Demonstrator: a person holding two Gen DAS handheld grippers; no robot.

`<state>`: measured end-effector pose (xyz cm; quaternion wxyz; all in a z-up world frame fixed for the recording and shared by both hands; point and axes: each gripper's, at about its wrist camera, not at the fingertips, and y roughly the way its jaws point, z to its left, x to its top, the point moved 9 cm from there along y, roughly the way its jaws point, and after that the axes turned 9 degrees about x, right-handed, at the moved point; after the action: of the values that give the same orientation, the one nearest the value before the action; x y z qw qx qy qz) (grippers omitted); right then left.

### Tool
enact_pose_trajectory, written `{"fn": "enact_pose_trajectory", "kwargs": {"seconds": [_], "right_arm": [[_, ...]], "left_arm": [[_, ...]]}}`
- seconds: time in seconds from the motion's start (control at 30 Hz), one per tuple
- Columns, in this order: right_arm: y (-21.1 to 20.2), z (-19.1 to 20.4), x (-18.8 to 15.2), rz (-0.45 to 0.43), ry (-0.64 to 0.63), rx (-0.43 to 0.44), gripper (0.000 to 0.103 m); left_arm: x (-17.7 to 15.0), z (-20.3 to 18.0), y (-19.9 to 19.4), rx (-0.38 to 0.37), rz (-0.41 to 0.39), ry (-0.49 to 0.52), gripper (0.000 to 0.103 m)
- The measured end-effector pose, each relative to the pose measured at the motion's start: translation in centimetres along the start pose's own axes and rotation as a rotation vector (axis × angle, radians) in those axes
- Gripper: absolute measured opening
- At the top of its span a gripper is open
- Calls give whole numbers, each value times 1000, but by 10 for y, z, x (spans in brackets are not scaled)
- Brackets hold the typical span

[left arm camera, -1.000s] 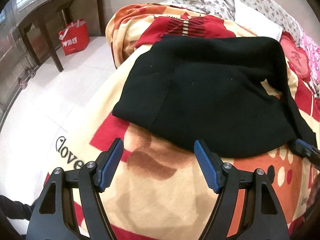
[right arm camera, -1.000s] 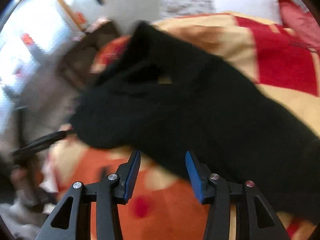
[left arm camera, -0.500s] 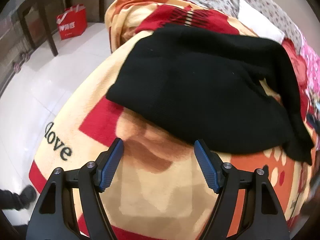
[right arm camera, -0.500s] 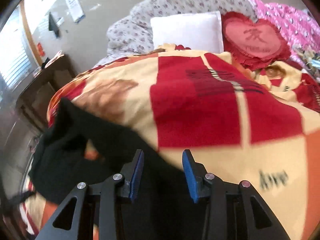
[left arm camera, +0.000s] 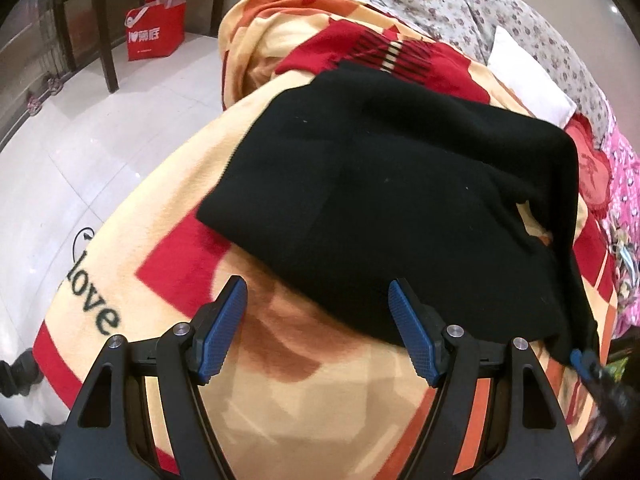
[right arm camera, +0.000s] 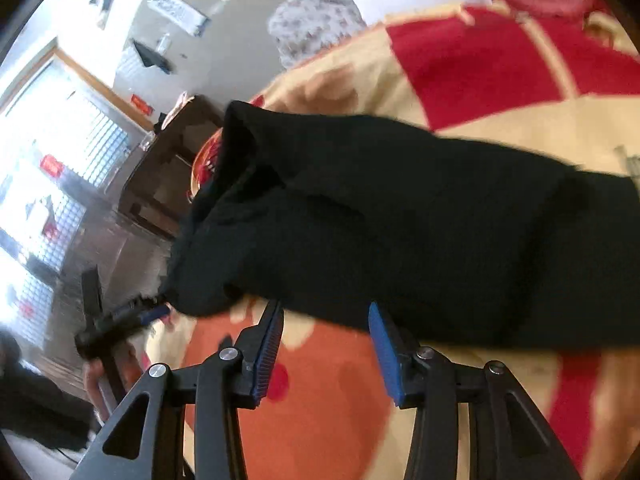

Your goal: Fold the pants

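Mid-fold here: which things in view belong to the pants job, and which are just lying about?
Part of the job:
- black pants, lying bunched on the blanket
- left tool, open, nothing between its pads
- right tool, open, just been opening, nothing between its pads

Just lying about:
- red shopping bag on the floor
- white pillow
- heart cushion
- dark table

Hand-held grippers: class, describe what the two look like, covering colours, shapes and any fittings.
Both are alike. The left hand-held gripper has two black plastic arms with triangular cut-outs, silver round rivets at the joints, and slim blue pads with a fine grid texture on the inner faces. The right hand-held gripper has the same black frame, rivets and blue pads. No cables or markings show.
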<state>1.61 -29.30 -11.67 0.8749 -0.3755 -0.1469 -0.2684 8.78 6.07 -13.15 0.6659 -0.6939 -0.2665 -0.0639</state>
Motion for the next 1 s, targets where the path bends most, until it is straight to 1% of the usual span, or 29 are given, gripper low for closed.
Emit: {"fn": "enact_pose_trajectory", "kwargs": {"seconds": [0.03, 0.1, 0.13, 0.17, 0.2, 0.23, 0.27, 0.3, 0.37, 0.4, 0.43, 0.47, 0.53, 0.57, 0.6, 0.63, 0.7, 0.73, 0.77, 0.8, 0.83, 0.9, 1.0], "right_arm": [[6, -6, 9, -2, -4, -43, 43], [2, -18, 32, -53, -24, -128, 42], [-6, -27, 51, -98, -47, -217, 41], [-12, -32, 65, -134, -78, -274, 41], [-24, -41, 88, -200, -131, -388, 41], [-35, -50, 103, -243, -151, -501, 42], [-49, -61, 116, -262, -139, -589, 42], [-56, -62, 118, -263, -109, -562, 42], [-76, -54, 109, -303, -44, -412, 42], [-86, -50, 98, -318, -22, -380, 43], [-98, -50, 87, -322, -6, -375, 44], [-105, -51, 66, -312, 11, -378, 44], [-108, -55, 36, -272, 36, -371, 45], [-108, -65, 14, -239, 67, -373, 45], [-109, -70, -1, -227, 89, -382, 45], [-108, -76, -6, -228, 107, -389, 45], [-108, -84, -15, -264, 152, -385, 46], [-107, -85, -14, -298, 172, -371, 46], [-109, -85, -13, -308, 187, -379, 46], [-109, -86, -13, -311, 195, -379, 46], [-110, -84, -14, -318, 200, -373, 46], [-117, -77, -18, -341, 205, -338, 46], [-107, -79, -23, -324, 227, -296, 47]], "left_arm": [[0, -2, 0, 2, 0, 6, 74], [2, -6, 2, -1, 5, 18, 74], [2, -7, 2, 0, 6, 22, 74], [3, -9, 3, -1, 8, 24, 74], [3, -10, 3, -5, 10, 25, 74], [4, -11, 4, -3, 10, 26, 74], [5, -12, 5, 1, 9, 30, 74], [5, -13, 5, 2, 9, 34, 74], [5, -14, 6, 10, 3, 42, 74], [6, -14, 6, 12, -2, 45, 74], [6, -15, 7, 13, -5, 47, 75], [7, -16, 7, 10, -6, 50, 76], [8, -19, 8, 9, -5, 57, 78], [8, -20, 8, 8, -6, 60, 78], [9, -21, 9, 8, -9, 63, 78], [9, -21, 9, 8, -10, 64, 78], [10, -23, 8, -11, -8, 58, 77], [10, -25, 8, -32, -5, 53, 71], [9, -26, 7, -47, -2, 48, 66], [9, -25, 5, -49, 4, 42, 57], [8, -25, 4, -51, 7, 42, 55], [7, -25, 4, -58, 10, 57, 55], [6, -27, 5, -56, 2, 65, 55]]}}
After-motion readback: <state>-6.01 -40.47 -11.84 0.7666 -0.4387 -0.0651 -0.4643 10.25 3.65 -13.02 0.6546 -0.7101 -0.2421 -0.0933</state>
